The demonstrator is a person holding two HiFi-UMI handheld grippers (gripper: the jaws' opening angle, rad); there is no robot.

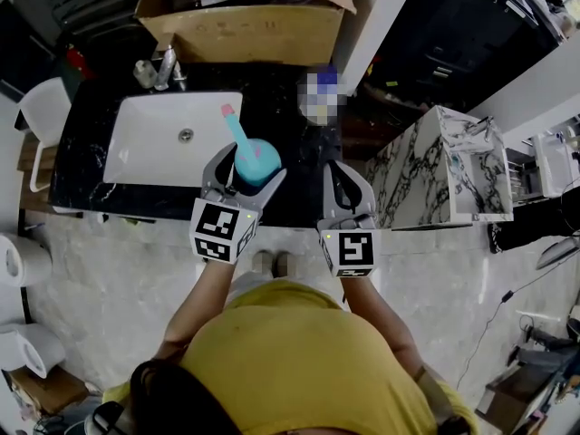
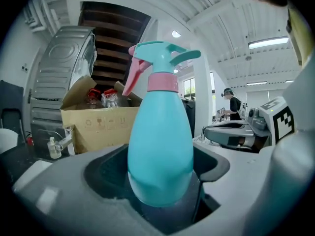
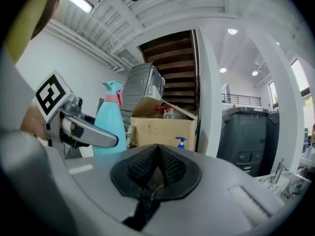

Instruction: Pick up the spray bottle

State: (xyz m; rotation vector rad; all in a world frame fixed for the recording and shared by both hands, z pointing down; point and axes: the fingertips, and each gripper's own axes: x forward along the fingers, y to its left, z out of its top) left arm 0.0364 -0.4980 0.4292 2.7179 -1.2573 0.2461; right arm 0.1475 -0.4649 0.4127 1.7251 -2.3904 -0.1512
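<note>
Upright, the spray bottle [image 2: 160, 146] sits clamped in the left gripper [image 1: 246, 172], base hidden; right gripper [image 1: 337, 172] closed, empty.

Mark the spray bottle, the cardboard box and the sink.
spray bottle [image 2: 160, 146], left gripper view, on its teal body.
cardboard box [image 1: 245, 33], head view, on its front wall.
sink [image 1: 145, 157], head view, on the bare white basin.
</note>
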